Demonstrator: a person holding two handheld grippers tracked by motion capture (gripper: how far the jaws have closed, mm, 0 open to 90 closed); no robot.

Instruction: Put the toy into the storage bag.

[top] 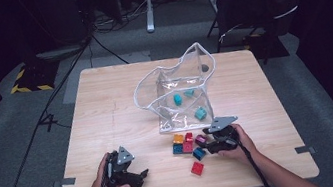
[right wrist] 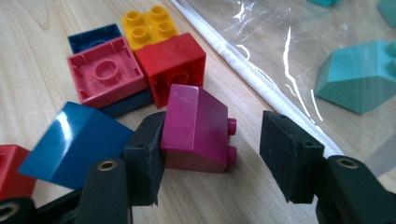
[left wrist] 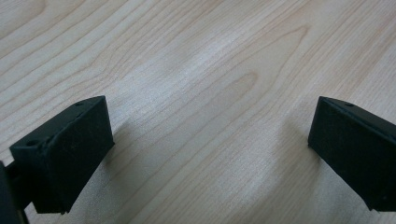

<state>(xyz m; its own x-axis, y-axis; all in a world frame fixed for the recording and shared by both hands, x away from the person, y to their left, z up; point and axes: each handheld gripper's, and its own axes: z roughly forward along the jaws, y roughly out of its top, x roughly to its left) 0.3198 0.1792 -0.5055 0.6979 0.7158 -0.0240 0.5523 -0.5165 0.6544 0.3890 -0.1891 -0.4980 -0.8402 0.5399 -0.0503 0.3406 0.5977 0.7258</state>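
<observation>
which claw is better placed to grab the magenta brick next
Right. The right claw already straddles the magenta brick, jaws open, one touching its side, near the clear bag. The left claw hovers open over bare table, away from the bricks.

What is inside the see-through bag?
Inside the clear bag lie teal blocks; three can be made out through the plastic. Glare and folds hide parts of it, so more could be there.

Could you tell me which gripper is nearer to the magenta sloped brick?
The right gripper: the magenta sloped brick lies between its open jaws, touching one. The left gripper sits open over bare table, well off to the brick's left.
</observation>
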